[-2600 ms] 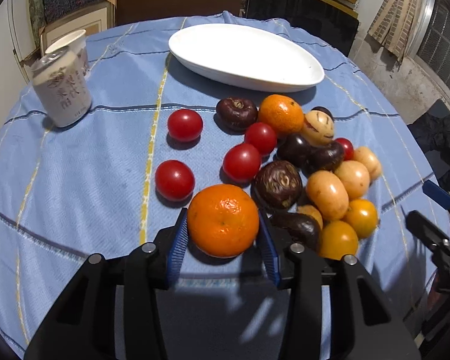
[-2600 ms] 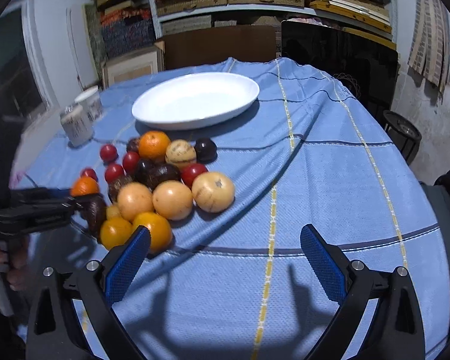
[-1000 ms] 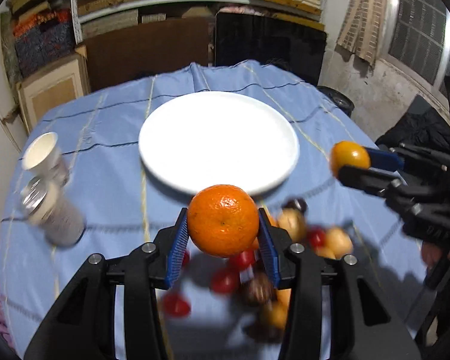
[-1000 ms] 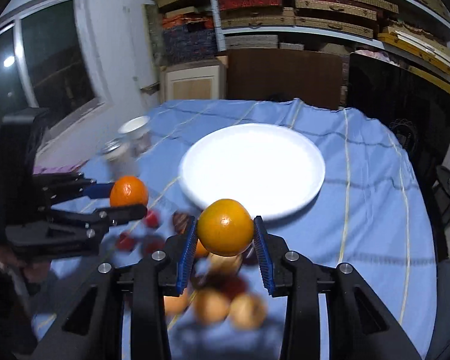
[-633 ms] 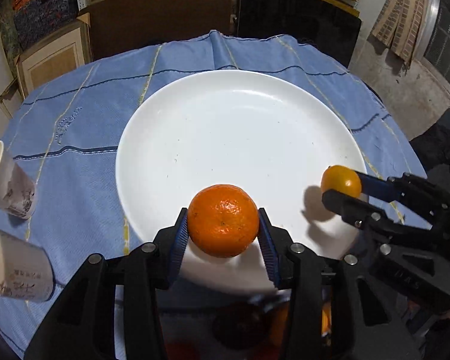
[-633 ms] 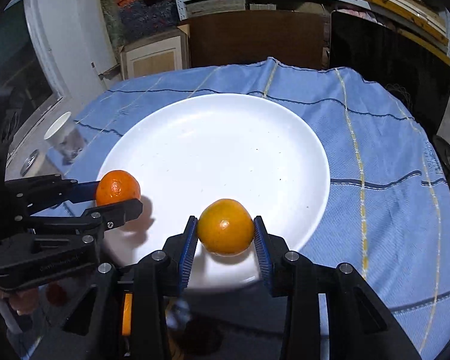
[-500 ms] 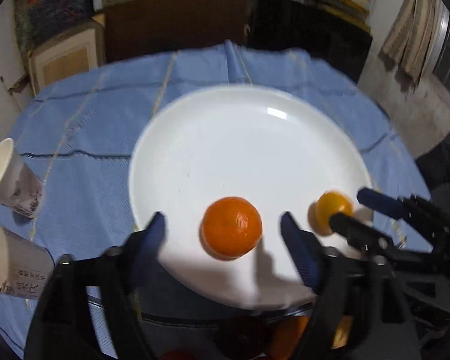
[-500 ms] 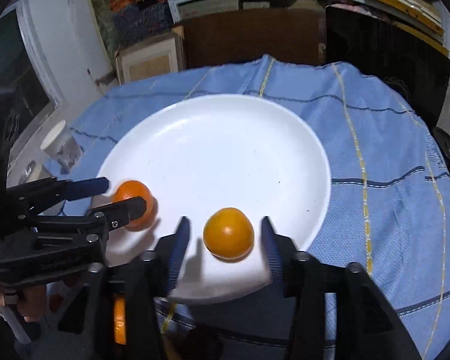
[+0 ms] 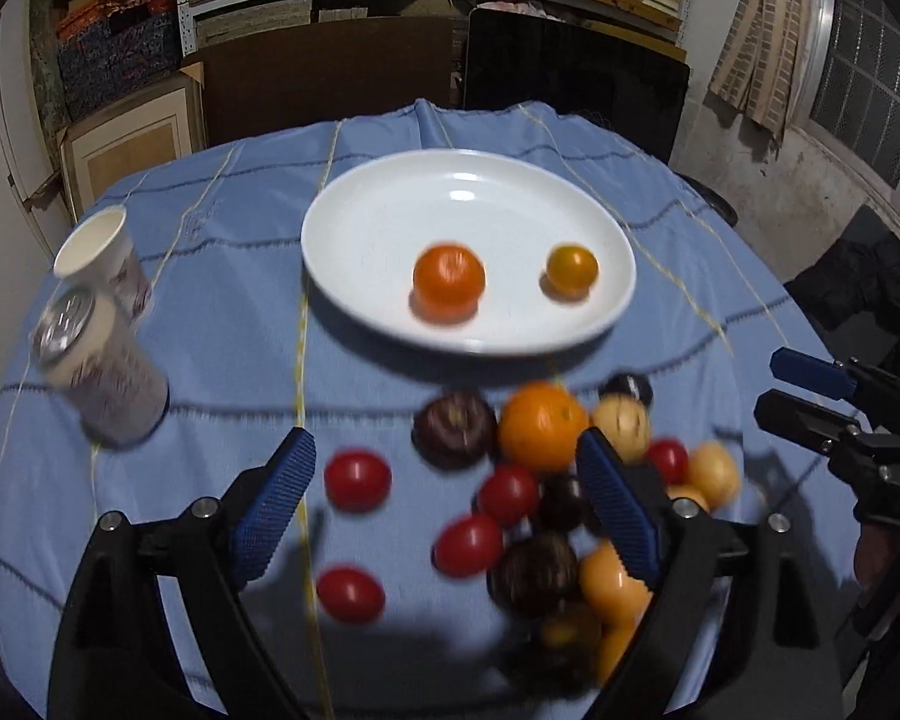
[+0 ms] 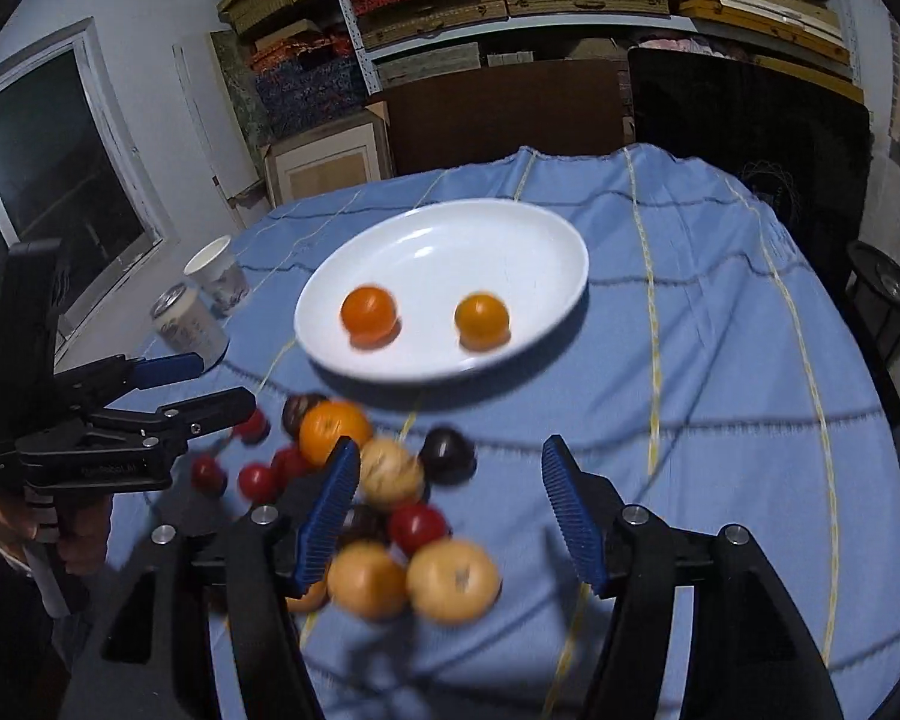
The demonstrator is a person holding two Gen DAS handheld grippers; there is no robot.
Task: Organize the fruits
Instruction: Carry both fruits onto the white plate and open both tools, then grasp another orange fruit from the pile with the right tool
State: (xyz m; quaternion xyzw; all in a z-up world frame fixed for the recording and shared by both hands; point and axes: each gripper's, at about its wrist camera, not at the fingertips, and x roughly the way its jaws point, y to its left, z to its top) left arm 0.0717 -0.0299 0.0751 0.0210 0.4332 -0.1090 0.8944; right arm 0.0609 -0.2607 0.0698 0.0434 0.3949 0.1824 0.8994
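Two oranges (image 9: 449,282) lie on the plate (image 9: 360,294). Both the left gripper (image 9: 444,501) and right gripper (image 10: 447,516) hang wide open, empty, above the fruit pile (image 9: 546,480); next, each should choose another fruit.

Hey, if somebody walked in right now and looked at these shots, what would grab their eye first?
Probably the white plate mid-table on the blue tablecloth, holding only two fruits: an orange and, apart from it, a smaller yellow-orange fruit. Next, the jumbled pile of fruit on the near side of the plate, with both grippers over it, left gripper and right gripper, jaws open and empty.
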